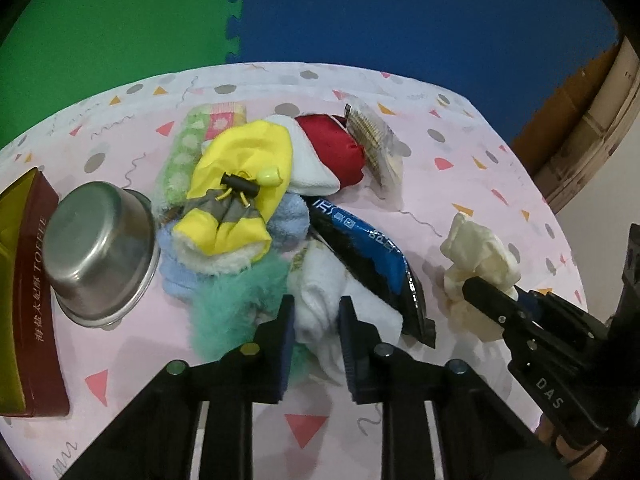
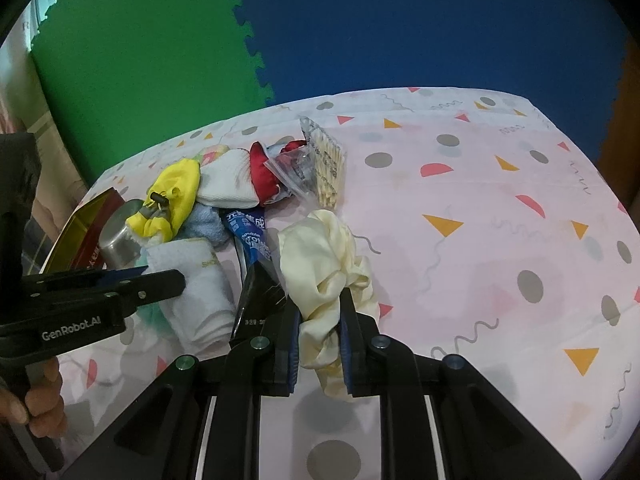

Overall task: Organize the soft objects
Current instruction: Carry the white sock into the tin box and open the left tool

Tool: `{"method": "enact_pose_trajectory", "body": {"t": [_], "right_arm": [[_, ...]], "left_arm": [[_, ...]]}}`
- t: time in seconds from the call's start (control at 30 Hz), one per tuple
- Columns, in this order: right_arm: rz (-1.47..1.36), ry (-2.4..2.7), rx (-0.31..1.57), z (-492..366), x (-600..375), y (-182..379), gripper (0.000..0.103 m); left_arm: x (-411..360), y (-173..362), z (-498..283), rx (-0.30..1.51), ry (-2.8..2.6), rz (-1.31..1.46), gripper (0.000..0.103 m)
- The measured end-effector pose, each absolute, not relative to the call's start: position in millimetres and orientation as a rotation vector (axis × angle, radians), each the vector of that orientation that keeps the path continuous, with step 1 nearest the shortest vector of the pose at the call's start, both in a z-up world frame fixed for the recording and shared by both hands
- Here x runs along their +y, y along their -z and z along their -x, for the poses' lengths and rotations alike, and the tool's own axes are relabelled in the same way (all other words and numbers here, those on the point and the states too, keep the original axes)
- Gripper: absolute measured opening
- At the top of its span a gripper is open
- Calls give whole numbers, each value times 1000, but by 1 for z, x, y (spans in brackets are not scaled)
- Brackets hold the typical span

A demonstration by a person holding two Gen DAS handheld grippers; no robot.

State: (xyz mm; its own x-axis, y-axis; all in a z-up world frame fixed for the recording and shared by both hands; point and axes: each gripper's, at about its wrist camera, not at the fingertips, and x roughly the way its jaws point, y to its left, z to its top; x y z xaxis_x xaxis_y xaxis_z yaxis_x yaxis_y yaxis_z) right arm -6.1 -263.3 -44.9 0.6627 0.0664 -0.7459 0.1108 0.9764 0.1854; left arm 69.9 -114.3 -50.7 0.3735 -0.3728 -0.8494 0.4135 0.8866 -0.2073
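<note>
Gripping a cream cloth [image 2: 320, 276], the right gripper [image 2: 319, 344] has it clenched between both pads, the bunched fabric rising just ahead of its fingertips. To its left, the left gripper [image 1: 315, 322] is clamped on a white towel [image 1: 320, 300] at the near edge of the pile. Ahead of the left gripper: green fluffy cloth [image 1: 236, 300], yellow pouch [image 1: 240, 184], blue packet [image 1: 360, 248]. Far left of it sit a steel bowl [image 1: 100, 252] and toffee box [image 1: 28, 300], all on the pink patterned tablecloth [image 2: 500, 240].

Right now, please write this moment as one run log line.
left claw: closed on white towel | right claw: closed on cream cloth | pile: unsorted
</note>
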Motion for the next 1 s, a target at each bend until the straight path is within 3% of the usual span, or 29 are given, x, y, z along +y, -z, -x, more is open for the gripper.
{"method": "enact_pose_trajectory", "body": {"t": [0.6,1.0], "right_arm": [[-203,35,820,10,-262,41,17],[-179,55,795,14,-261,35,17]], "left_arm": [[-85,-1,-44,961,484,-93,18],[1,-25,-63,913,295,-108,18]]}}
